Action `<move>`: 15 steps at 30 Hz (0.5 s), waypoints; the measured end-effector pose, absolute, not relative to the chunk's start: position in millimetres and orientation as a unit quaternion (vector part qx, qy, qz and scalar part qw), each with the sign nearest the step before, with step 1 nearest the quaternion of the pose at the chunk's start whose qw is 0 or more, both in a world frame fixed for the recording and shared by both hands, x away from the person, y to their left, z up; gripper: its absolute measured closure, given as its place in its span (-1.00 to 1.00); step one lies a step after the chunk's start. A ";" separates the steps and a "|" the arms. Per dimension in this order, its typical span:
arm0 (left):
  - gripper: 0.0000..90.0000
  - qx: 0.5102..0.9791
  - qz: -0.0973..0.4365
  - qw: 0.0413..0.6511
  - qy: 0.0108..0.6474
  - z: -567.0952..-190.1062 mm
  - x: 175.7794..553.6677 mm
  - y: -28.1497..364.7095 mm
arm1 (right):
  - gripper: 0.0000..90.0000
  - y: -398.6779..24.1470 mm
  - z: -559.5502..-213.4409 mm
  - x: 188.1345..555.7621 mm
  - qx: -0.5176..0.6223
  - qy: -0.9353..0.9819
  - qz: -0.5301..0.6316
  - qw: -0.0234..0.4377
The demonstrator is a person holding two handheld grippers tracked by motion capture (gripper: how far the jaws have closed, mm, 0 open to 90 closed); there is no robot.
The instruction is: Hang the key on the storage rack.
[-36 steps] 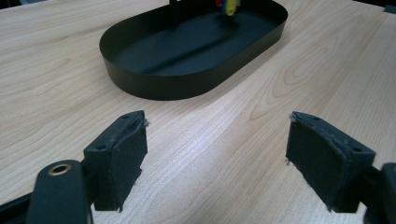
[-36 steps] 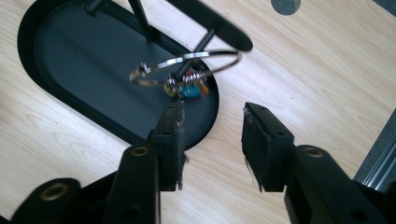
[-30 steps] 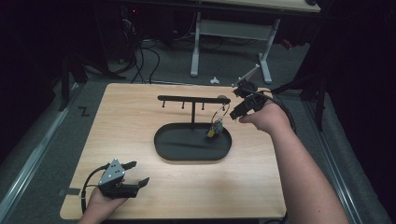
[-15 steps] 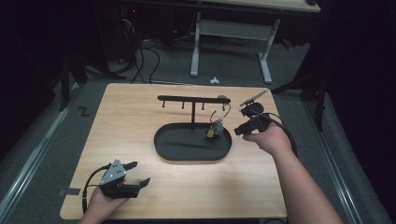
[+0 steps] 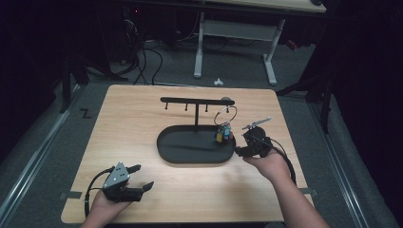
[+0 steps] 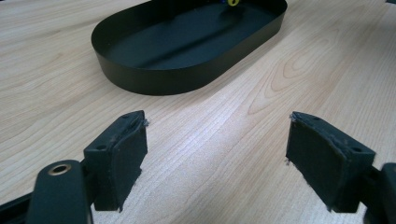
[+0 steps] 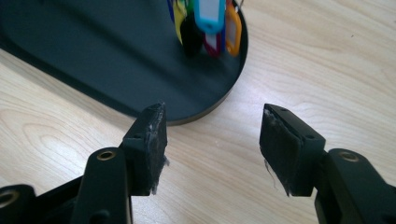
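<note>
The desk (image 5: 142,118) is light wood. Behind it, on the grey floor (image 5: 237,78), stands a white frame with two legs (image 5: 233,33). Black cables (image 5: 142,57) lie nearby. A small white thing (image 5: 218,81) sits on the floor.

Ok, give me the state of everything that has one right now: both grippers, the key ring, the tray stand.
Left gripper: open, holding nothing, low over the table near its front left.
Right gripper: open, holding nothing, beside the tray's right end.
Key ring: hanging from the stand's bar, coloured tags dangling over the tray.
Tray: upright on the table.
</note>
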State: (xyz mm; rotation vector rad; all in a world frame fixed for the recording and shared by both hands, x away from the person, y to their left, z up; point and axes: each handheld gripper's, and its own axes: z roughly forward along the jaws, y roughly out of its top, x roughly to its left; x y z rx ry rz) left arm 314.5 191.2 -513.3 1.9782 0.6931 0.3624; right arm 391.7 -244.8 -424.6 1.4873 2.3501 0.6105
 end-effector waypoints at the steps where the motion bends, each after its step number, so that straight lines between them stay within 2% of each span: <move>1: -0.53 0.813 0.149 0.485 0.284 -513.4 314.5 191.1 | -0.08 -243.8 -429.8 387.1 0.514 0.816 0.215 0.152; 15: -0.53 0.817 0.149 0.481 0.280 -514.0 314.6 188.8 | -0.08 -245.4 -485.9 335.8 0.510 0.788 0.276 0.208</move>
